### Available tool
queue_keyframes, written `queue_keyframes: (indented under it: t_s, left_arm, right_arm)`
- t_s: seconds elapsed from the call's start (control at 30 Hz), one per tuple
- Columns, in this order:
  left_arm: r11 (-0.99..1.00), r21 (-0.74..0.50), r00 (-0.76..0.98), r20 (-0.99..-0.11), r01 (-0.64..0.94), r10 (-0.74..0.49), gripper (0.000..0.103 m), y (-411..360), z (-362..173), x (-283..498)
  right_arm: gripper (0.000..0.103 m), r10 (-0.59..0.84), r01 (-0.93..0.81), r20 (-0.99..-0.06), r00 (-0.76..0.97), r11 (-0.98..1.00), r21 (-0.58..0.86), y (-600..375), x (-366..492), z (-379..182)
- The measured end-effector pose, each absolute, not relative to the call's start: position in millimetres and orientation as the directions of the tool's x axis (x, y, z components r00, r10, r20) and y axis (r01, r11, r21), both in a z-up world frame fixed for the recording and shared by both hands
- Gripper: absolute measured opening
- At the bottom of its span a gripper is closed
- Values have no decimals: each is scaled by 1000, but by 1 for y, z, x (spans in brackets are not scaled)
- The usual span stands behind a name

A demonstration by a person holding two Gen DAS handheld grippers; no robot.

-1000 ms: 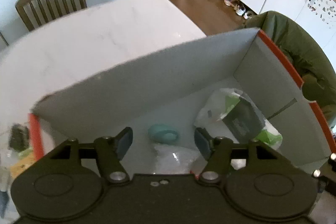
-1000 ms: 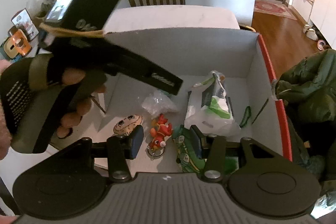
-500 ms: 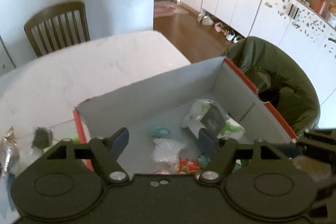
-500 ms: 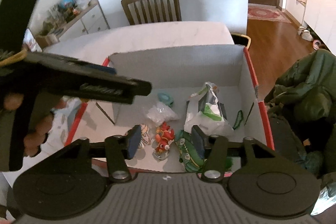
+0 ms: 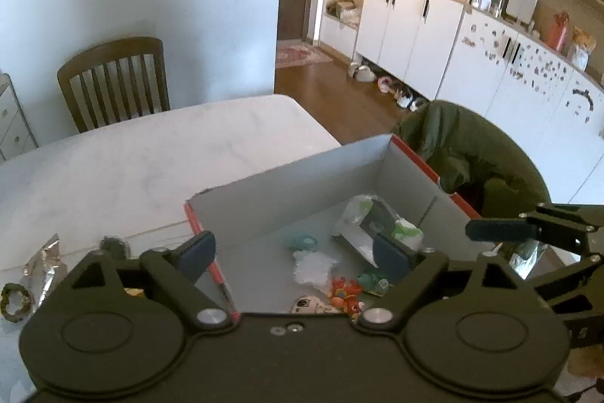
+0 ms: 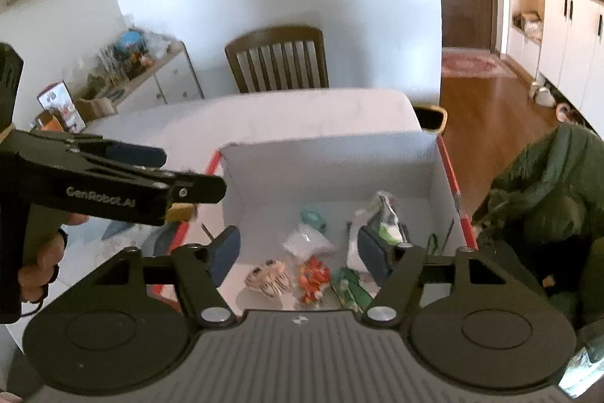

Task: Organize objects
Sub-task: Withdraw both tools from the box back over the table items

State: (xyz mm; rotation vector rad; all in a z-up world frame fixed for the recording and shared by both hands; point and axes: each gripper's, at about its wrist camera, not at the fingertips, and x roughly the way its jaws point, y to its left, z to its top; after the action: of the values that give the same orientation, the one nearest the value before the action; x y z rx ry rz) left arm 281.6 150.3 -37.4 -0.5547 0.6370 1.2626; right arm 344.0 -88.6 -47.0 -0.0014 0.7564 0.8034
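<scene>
Open-topped box (image 5: 287, 176), grey inside with red rims, sits at centre frame on the white table (image 5: 151, 153). It already holds a wipes pack (image 5: 377, 225), a clear bag (image 5: 313, 265), a teal ring (image 5: 300, 241) and a red toy (image 6: 313, 276).

Remaining loose items lie at lower left: foil wrapper (image 5: 43, 261), scrunchie (image 5: 13, 303). Both judged light and soft. The foil is crinkly and probably slippery, so pinch a raised fold; take the scrunchie across its band.

Left claw (image 5: 292, 253) and right claw (image 6: 298, 250) both gape wide, holding nothing.

Compared with 1.0 s ago, both cameras sit higher and farther back; the box looks smaller.
</scene>
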Motion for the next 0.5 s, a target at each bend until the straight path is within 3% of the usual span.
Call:
queue_keyframes:
  t_s: [0.23,0.5]
  left_arm:
    - [201,-63,190,-683,-977,705,102,135,-25,252]
    - [164,-75,172,-663,-984,728,102,119,-18,212]
  right_arm:
    - [81,673,-651,-569,473,702,289,-71,328,-34]
    - [87,688,-661,-552,471,690,295,-38,309,-27]
